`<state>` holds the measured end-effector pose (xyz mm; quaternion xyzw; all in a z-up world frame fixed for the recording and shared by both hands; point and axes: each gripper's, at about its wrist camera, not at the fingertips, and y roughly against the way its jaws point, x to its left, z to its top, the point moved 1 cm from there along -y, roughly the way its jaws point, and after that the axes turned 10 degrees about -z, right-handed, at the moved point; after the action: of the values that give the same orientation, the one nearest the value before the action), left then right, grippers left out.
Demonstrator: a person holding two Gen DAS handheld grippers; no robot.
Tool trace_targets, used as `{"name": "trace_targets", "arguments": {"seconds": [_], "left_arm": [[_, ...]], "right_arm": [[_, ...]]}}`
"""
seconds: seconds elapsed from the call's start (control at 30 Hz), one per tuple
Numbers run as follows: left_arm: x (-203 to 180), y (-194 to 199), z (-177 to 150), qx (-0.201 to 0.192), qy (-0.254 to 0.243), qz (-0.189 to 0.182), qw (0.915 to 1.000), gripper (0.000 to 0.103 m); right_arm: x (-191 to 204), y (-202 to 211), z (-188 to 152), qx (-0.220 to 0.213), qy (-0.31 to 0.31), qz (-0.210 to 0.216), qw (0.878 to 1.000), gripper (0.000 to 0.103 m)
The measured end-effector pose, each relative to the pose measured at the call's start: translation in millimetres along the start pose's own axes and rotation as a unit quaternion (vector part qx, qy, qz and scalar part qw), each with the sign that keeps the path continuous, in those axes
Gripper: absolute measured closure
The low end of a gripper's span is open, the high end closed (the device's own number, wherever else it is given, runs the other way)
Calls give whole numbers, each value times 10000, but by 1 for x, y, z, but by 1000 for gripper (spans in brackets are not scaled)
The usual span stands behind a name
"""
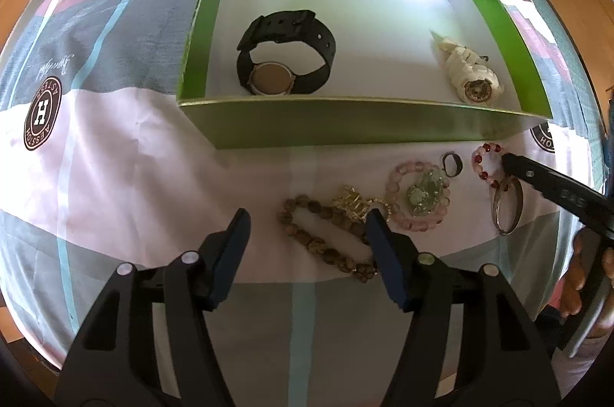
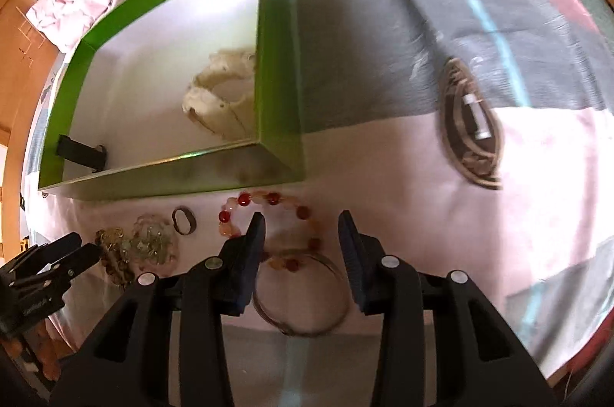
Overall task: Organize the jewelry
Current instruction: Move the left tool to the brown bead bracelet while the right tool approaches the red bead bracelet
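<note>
Right wrist view has the right gripper (image 2: 301,226) hanging open over the red bead bracelet (image 2: 268,200), holding nothing, left gripper (image 1: 307,221) open and empty too.

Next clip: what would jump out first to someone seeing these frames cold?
The bright green box dominates, lying open on a patterned bedsheet, with a black watch and a white watch on its white floor. In front of it lies a row of jewelry not yet boxed: a brown bead bracelet, a pink bead bracelet and a red-and-pink bead bracelet.
</note>
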<state>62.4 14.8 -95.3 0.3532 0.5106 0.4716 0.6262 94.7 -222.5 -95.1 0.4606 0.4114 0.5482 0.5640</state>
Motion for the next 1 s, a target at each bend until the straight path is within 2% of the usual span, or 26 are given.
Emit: {"name": "trace_targets", "arguments": {"seconds": [0.1,0.2,0.53,0.73,0.77,0.83,0.93,1.0], "left_arm": [[1,0,-1,6,-15,22,10000,41],[2,-3,-3,81,-49,58,9999,55],[14,-21,-3,257,68,230,9994,56],[7,-26,-2,218,-146,460,9986,56],[6,-27,-1,202,-185,494,9984,58],[4,-27,-1,167,-215,508,9983,69],[4,-26,0,134,-207,505,9984,79],[6,-26,1,126,-159,473,9987,81]], "right_arm": [[15,-2,-1,-122,305,-276,9991,63],[24,-2,-1,-210,485,-457,9976,63],[22,-6,3,-212,426,-478,9977,63],[21,-6,4,-275,481,-515,9971,63],[23,-6,5,-285,500,-531,9969,63],[28,-7,7,-283,512,-546,9968,63],[31,-5,1,-291,553,-617,9961,75],[33,-6,0,-275,531,-554,9967,84]]}}
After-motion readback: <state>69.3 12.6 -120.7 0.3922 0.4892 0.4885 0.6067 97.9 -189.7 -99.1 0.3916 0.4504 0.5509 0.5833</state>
